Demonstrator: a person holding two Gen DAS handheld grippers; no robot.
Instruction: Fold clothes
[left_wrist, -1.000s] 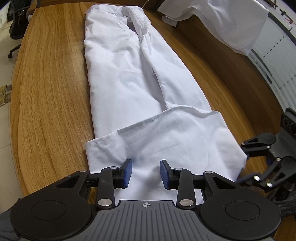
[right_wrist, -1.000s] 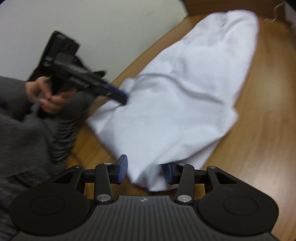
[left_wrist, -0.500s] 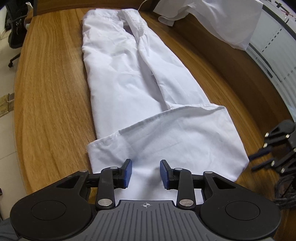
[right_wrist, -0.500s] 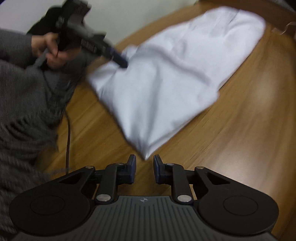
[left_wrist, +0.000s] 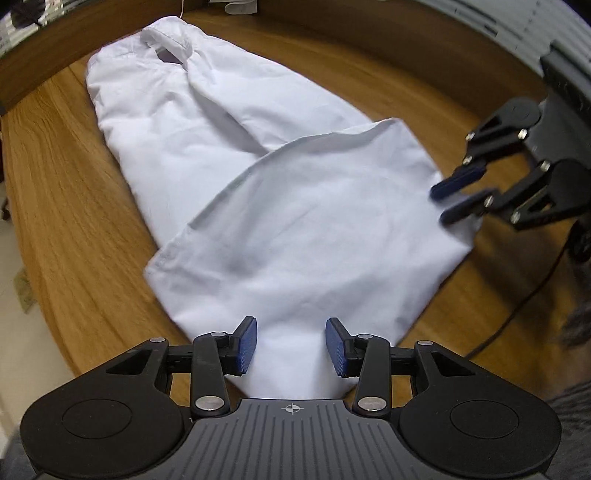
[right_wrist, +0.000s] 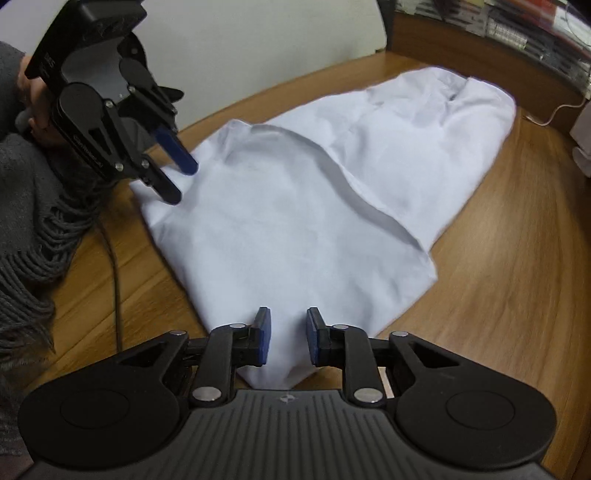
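Both sets of blue-padded fingers stand apart with white cloth lying in the gap and no pad pressing on it. On the left gripper (left_wrist: 291, 345) the jaws are opening; half a second ago they were noticeably closer together over the same near fold. The right gripper (right_wrist: 287, 336) keeps a narrow gap; a second ago its pads were wide around the near corner, then it pulled back off the cloth and narrowed, and now the corner sits between its pads again, unpinched.

Just past the fingertips lies the white garment (left_wrist: 295, 221), a long piece already folded lengthwise, with its near end doubled back over itself so that a hemmed edge (left_wrist: 280, 155) runs slantwise across the middle. Beyond that edge the single layer stretches away to the collar (left_wrist: 168, 40) at the far end, all of it flat on the wooden table (left_wrist: 74, 221). A dark cable (right_wrist: 114, 266) trails beside the cloth on the person's side.

Since a second ago the doubled flap looks unchanged in place, so I judge that fold laid and let go. Both grippers are now set at the new near fold's two corners, which suggests another fold toward the collar is being prepared.
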